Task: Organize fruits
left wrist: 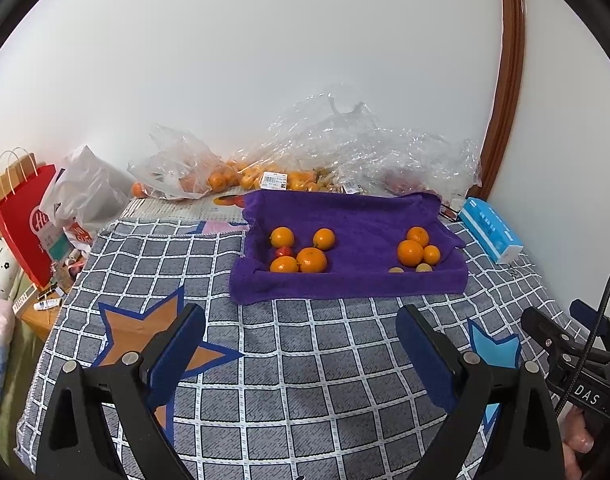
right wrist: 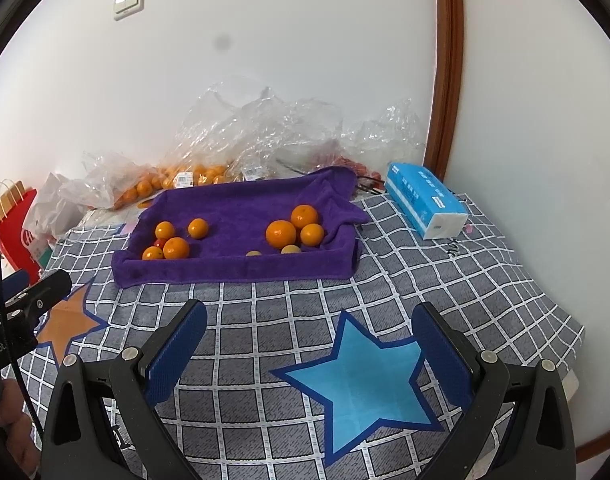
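On the tabletop: a grey checked cloth (left wrist: pixel 305 360) with star prints lies under everything.
Tray: a purple towel-lined tray (left wrist: pixel 345 284) sits at 12 o'clock from both grippers.
Fruit, left group: 4 oranges (left wrist: pixel 312 259) around 1 small red fruit (left wrist: pixel 283 251).
Fruit, right group: 3 oranges (right wrist: pixel 280 233) and 2 pale small fruits (right wrist: pixel 291 249).
Left gripper (left wrist: pixel 301 332): jaws released, holding nothing.
Right gripper (right wrist: pixel 309 326): jaws released, holding nothing.
Tissue pack (right wrist: pixel 425 205): at 2 o'clock.
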Tool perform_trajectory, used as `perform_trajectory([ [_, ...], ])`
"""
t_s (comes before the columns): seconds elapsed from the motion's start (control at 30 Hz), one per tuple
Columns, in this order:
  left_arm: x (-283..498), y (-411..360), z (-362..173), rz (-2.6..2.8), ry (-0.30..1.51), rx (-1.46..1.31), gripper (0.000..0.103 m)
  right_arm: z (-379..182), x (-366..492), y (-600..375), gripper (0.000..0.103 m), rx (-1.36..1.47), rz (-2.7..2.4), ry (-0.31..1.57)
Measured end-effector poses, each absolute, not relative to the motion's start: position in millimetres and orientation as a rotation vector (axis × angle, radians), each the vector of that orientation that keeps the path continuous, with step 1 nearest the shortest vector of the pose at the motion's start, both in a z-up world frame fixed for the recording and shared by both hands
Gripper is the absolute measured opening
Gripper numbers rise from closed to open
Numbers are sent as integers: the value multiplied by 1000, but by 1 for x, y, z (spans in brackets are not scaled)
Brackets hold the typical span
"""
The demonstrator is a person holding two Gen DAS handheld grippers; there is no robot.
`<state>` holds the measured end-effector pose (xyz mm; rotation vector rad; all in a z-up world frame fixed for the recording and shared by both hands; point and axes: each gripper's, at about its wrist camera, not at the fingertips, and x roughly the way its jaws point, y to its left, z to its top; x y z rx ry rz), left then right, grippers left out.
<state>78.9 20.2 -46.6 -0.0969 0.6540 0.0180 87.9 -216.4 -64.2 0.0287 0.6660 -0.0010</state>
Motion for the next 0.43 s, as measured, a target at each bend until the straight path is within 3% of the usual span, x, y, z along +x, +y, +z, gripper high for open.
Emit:
perform_trajectory([
  [0.43,82,25,-48,13,650,-106,97,-66,91,-214,101,26,-5,667],
])
